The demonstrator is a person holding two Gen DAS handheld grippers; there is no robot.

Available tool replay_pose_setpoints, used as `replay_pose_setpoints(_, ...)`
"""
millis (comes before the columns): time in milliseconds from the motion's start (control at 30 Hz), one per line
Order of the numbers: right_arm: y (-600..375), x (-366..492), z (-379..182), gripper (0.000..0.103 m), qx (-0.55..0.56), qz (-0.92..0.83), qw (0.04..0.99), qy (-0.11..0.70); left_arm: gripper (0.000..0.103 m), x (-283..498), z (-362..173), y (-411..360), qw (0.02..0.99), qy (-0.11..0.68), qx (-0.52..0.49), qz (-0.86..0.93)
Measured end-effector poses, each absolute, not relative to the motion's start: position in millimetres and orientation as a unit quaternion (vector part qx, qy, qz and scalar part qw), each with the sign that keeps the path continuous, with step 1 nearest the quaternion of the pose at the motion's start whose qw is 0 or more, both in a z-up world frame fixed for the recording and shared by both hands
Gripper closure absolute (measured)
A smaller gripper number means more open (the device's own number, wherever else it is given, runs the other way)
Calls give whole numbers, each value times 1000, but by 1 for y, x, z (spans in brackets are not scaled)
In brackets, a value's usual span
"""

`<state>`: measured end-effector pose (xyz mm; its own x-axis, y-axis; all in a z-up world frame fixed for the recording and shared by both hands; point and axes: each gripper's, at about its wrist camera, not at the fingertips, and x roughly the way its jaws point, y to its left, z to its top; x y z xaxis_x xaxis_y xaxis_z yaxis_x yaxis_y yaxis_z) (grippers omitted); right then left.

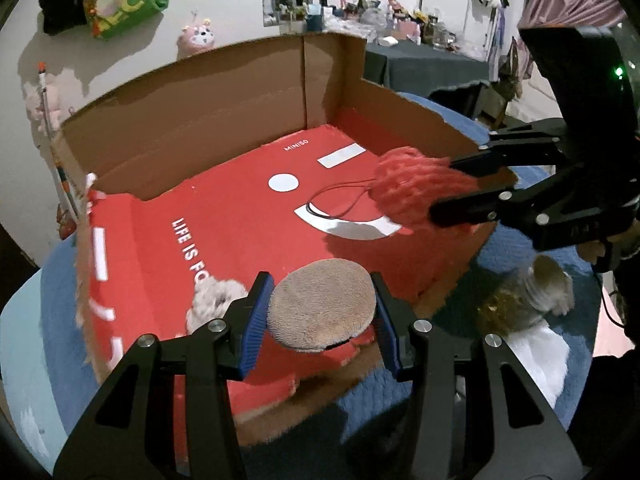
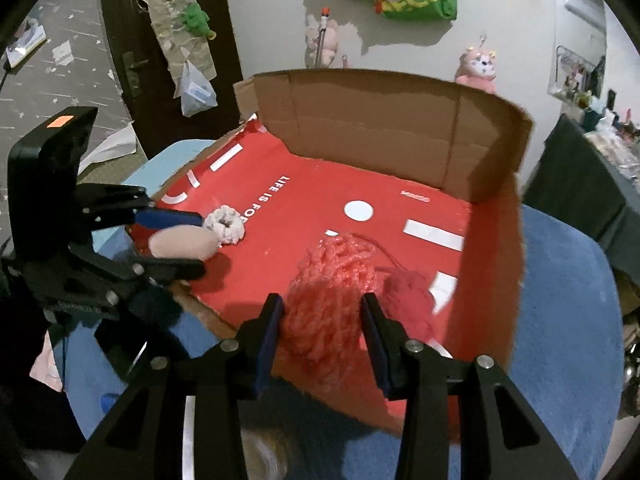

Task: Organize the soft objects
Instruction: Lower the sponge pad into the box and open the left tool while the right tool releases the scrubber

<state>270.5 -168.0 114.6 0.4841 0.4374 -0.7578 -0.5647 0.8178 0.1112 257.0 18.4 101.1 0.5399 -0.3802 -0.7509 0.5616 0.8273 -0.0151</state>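
The red-floored box (image 1: 248, 216) sits on the blue rug (image 2: 568, 320). My right gripper (image 2: 322, 322) is clamped on the red plush (image 2: 332, 280) over its near edge; my left gripper (image 1: 322, 312) squeezes the tan pad (image 1: 322, 308) above the box's front corner, beside the white toy (image 2: 224, 225).

Cardboard box (image 1: 240, 92) on blue blanket (image 2: 568, 280)

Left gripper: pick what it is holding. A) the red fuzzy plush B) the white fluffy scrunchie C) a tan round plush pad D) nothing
C: the left gripper is closed on the tan round plush pad from both sides, while the white fluffy scrunchie lies on the red box floor.
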Motion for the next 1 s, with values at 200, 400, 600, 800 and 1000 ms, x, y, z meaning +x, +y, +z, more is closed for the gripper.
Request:
replay_pose_setpoints(200,-153,299,101,60,-75,295,847,435,58,284,88,4,858,419,124,-271)
replay_pose_setpoints(400,-149,320,89,60,-63,296,837,456,57,305,74,-4,846,444,133,-263)
replay_pose_setpoints(600,-148,330,87,60,-54,300,833,462,57,318,64,-10,841,457,142,-251)
replay_pose_setpoints(800,-148,329,87,59,-58,301,832,462,55,321,57,-12,838,463,148,-248)
replay_pose_setpoints(1000,-146,324,87,58,-73,300,833,460,51,320,56,-13,839,460,154,-245)
